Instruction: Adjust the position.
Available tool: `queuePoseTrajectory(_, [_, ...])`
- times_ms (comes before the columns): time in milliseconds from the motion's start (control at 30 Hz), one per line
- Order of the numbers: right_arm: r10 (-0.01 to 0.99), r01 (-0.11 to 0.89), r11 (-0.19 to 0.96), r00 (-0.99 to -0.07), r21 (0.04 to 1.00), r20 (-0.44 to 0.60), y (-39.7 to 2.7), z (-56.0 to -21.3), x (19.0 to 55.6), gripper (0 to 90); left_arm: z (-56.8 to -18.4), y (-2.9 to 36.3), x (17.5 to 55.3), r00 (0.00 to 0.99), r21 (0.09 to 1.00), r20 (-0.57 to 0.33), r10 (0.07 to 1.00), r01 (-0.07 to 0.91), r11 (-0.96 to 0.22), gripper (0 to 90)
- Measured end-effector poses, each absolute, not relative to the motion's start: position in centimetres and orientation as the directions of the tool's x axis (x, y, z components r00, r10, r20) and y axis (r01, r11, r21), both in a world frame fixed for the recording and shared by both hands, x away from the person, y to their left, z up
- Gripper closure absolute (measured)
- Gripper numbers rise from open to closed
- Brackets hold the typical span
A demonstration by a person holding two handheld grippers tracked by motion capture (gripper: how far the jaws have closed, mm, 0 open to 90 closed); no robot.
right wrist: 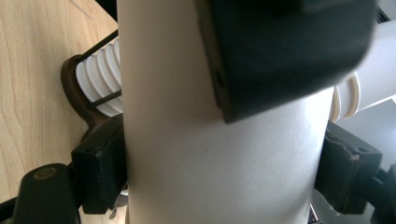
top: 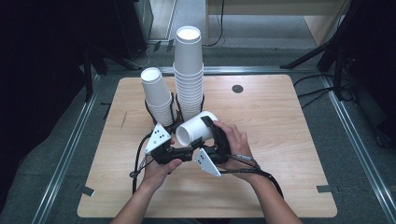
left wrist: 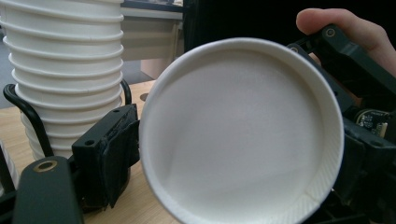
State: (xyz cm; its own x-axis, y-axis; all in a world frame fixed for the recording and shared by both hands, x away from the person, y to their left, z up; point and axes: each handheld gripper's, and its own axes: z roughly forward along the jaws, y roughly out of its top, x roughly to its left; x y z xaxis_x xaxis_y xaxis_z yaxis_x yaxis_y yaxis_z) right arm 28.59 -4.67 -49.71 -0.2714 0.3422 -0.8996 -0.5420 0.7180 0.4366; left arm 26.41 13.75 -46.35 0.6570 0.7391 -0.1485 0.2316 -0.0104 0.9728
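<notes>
A single white paper cup (top: pixel 196 127) lies on its side above the wooden table (top: pixel 280 140), its open mouth toward the person. My right gripper (top: pixel 211 133) is shut on the cup's wall; in the right gripper view both pads (right wrist: pixel 100 172) press the cup (right wrist: pixel 187 154) from either side. My left gripper (top: pixel 187 142) comes in from the mouth end. In the left gripper view the cup's mouth (left wrist: pixel 238 135) sits between my jaws, and the left pad (left wrist: pixel 114 154) lies against the rim. The far jaw is dark against the right gripper's body.
Just behind the held cup, two stacks of white cups stand in a black wire holder (top: pixel 175 114): a tall one (top: pixel 188 70) and a shorter tilted one (top: pixel 156 93). A round grommet hole (top: pixel 237 88) marks the table's far side. Stand legs and metal rails surround the table.
</notes>
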Motion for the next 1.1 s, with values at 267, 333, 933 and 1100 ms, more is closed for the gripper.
queuePoseTrajectory(267, [0.318, -0.554, 0.725, -0.258, 0.409, -0.912, -4.41, -49.82, 28.51, 16.1, -46.28, 13.79, 26.47, 0.658, 0.968, -0.154, 0.737, 0.25, -0.021, 16.8])
queuePoseTrajectory(333, [0.314, -0.555, 0.727, -0.256, 0.404, -0.915, -4.37, -49.91, 28.49, 16.1, -46.25, 13.78, 26.49, 0.658, 0.966, -0.157, 0.736, 0.258, -0.025, 18.4])
queuePoseTrajectory(933, [0.305, -0.55, 0.731, -0.266, 0.404, -0.915, -4.22, -50.37, 28.42, 15.1, -45.94, 13.76, 26.59, 0.648, 0.947, -0.154, 0.745, 0.312, -0.075, 20.0])
queuePoseTrajectory(1100, [0.302, -0.551, 0.731, -0.266, 0.402, -0.915, -4.22, -50.52, 28.43, 13.9, -45.89, 13.85, 26.64, 0.653, 0.944, -0.153, 0.742, 0.318, -0.086, 21.4])
